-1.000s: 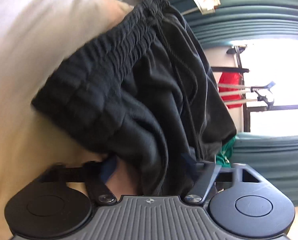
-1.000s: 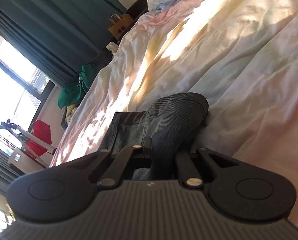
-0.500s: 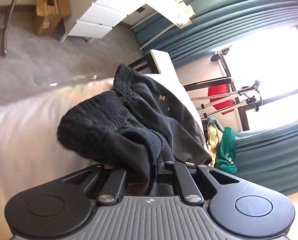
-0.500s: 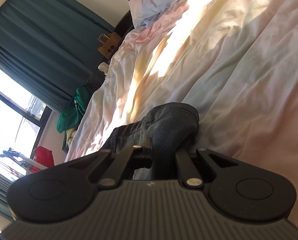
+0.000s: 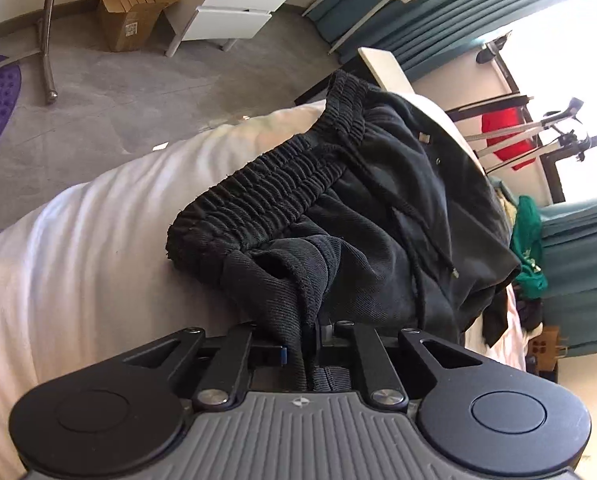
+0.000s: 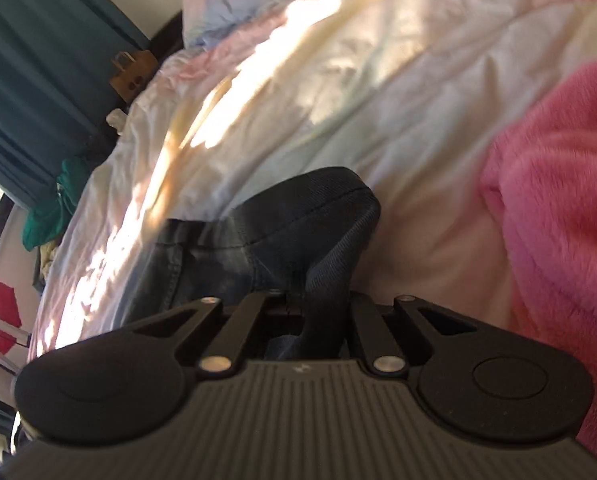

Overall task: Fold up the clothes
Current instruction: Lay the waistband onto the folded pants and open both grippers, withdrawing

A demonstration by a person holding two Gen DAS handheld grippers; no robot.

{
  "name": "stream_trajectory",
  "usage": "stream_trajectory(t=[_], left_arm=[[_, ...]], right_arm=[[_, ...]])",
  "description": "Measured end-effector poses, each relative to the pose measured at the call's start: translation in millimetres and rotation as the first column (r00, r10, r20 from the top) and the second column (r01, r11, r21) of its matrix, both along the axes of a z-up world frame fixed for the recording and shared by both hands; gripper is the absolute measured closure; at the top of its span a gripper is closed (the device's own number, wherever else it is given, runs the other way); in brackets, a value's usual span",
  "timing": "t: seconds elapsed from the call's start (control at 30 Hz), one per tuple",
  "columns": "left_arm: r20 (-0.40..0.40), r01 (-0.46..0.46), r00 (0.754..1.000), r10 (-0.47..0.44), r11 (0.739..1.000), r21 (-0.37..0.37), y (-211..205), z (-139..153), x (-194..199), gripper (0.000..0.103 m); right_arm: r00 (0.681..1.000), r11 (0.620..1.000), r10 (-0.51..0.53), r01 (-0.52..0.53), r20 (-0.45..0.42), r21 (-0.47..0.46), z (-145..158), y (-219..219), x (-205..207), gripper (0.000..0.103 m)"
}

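**Both claws hold the dark shorts on the bed**

The left claw [image 5: 310, 336] is clenched on a thick bunch of the black drawstring shorts [image 5: 378, 216], which lie on the white bed [image 5: 78, 264]. The bunch may slip out if pulled hard. The right claw [image 6: 318, 312] pinches another dark fold [image 6: 318, 216] beside a pink blanket [image 6: 558, 200].

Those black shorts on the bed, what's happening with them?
A person is folding clothes with a handheld gripper in each hand. The left gripper is shut on a bunched edge of the black shorts, which lie on the white bedding with the elastic waistband showing. The right gripper is shut on another fold of dark fabric. A pink fluffy garment lies beside it.
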State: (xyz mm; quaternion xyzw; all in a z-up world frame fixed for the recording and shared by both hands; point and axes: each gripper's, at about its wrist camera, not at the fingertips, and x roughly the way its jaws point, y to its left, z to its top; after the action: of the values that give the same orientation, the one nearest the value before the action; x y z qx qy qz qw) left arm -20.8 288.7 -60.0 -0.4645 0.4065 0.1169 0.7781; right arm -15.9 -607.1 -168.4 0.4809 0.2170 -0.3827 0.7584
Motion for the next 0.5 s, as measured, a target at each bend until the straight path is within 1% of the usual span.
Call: stream_trajectory(t=[0.03,0.07,0.13,0.17,0.2,0.23,0.27,0.3,0.33,0.37,0.4,0.43,0.5], left_arm=[[0.007,0.003,1.000,-0.003,1.000,-0.003,1,1,0,0.085],[0.005,0.016,1.000,-0.016,1.000,0.015,0,4,1,0.082],[-0.006,0.055,0.998,-0.055,0.996,0.064,-4,12,2,0.077],[-0.009,0.069,0.998,-0.068,0.992,0.104,-8,17,1,0.074],[-0.012,0.079,0.997,-0.078,0.986,0.150,-12,23,-1,0.061],[-0.015,0.089,0.996,-0.087,0.977,0.195,-16,28,-3,0.042],[-0.018,0.098,0.995,-0.097,0.966,0.239,-20,34,-5,0.035],[-0.010,0.095,0.995,-0.096,0.946,0.309,-26,42,-7,0.024],[0.008,0.087,0.995,-0.098,0.919,0.385,-32,52,-11,0.019],[0.025,0.082,0.994,-0.104,0.889,0.451,-38,62,-16,0.018],[0.042,0.077,0.993,-0.113,0.863,0.499,-44,70,-21,0.015],[0.059,0.072,0.991,-0.122,0.839,0.540,-49,79,-25,0.011],[0.100,0.056,0.985,-0.143,0.800,0.597,-62,93,-32,0.005]], right_arm=[[1.000,1.000,-0.001,0.001,0.005,0.013,-3,-1,-1,0.095],[1.000,1.000,0.002,-0.002,0.006,0.011,-2,0,-1,0.095],[1.000,1.000,0.008,-0.008,0.000,-0.002,3,3,1,0.093],[1.000,1.000,0.014,-0.015,-0.005,-0.011,6,5,2,0.092],[1.000,1.000,0.023,-0.024,-0.010,-0.020,9,7,3,0.085],[0.999,0.999,0.033,-0.033,-0.011,-0.031,13,8,4,0.069],[0.999,0.998,0.037,-0.037,-0.009,-0.052,18,10,5,0.058],[0.999,0.996,0.035,-0.036,-0.006,-0.078,23,12,5,0.038],[0.999,0.993,0.041,-0.042,-0.005,-0.112,30,15,5,0.027],[0.998,0.987,0.054,-0.055,-0.006,-0.151,37,19,7,0.027],[0.998,0.980,0.067,-0.068,-0.008,-0.189,43,23,8,0.027],[0.997,0.970,0.080,-0.080,-0.010,-0.228,50,26,10,0.027],[0.994,0.946,0.107,-0.107,-0.016,-0.304,65,35,13,0.027]])
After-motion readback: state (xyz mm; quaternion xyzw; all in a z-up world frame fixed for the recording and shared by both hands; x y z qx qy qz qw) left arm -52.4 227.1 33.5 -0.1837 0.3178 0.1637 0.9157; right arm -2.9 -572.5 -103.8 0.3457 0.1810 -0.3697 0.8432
